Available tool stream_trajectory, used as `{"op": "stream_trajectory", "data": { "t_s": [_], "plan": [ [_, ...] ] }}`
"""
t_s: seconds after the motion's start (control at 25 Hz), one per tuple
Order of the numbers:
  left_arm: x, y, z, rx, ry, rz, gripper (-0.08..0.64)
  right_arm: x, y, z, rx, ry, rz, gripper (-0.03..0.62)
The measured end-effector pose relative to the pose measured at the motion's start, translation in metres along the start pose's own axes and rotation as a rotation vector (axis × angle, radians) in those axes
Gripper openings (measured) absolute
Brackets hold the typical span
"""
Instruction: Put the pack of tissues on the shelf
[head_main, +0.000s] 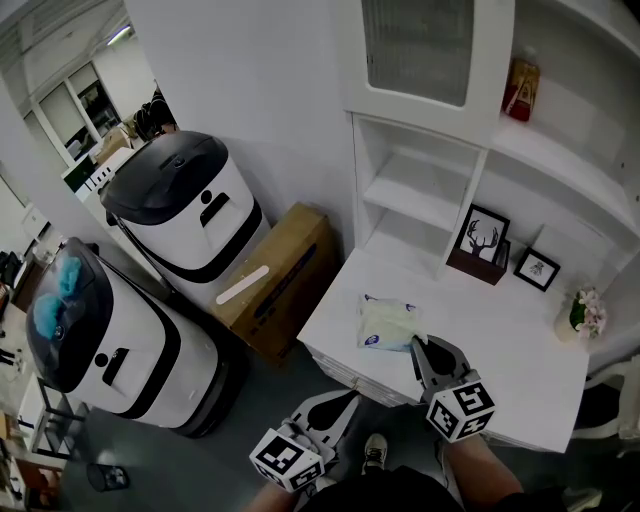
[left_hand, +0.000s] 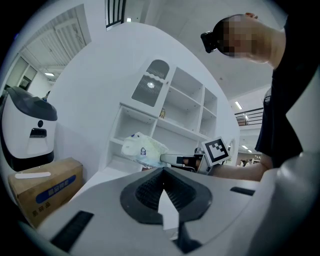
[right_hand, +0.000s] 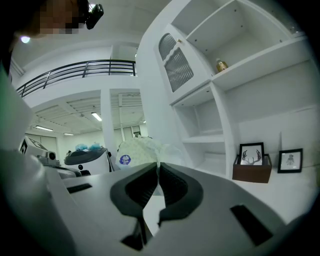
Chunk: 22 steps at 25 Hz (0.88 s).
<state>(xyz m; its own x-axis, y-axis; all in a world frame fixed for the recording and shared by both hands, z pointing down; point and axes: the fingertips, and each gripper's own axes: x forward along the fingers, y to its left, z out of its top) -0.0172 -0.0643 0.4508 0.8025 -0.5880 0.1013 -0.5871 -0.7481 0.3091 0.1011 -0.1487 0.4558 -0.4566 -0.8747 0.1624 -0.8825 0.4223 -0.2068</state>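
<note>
The pack of tissues (head_main: 385, 322) is pale green-white with a blue round label. It hangs just over the front left part of the white desk top (head_main: 500, 360). My right gripper (head_main: 415, 343) is shut on the pack's near edge. In the right gripper view the pack (right_hand: 136, 150) bulges out past the closed jaws (right_hand: 158, 164). My left gripper (head_main: 352, 398) is lower, off the desk's front edge, and is shut on nothing. From the left gripper view (left_hand: 162, 171) I see the pack (left_hand: 142, 147) held up before the white shelf unit (left_hand: 175, 107).
The shelf unit (head_main: 420, 190) rises at the desk's back with open compartments. On the desk stand a deer picture (head_main: 483, 240), a small frame (head_main: 536, 268) and a flower pot (head_main: 584, 312). Left of the desk sit a cardboard box (head_main: 285, 275) and two white robots (head_main: 190, 215).
</note>
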Motion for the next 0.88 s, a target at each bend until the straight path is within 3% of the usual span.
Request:
{"op": "stream_trajectory", "data": {
  "t_s": [0.88],
  "plan": [
    [0.047, -0.008, 0.024, 0.032, -0.013, 0.029, 0.005, 0.003, -0.049, 0.03, 0.006, -0.057, 0.024, 0.009]
  ]
}}
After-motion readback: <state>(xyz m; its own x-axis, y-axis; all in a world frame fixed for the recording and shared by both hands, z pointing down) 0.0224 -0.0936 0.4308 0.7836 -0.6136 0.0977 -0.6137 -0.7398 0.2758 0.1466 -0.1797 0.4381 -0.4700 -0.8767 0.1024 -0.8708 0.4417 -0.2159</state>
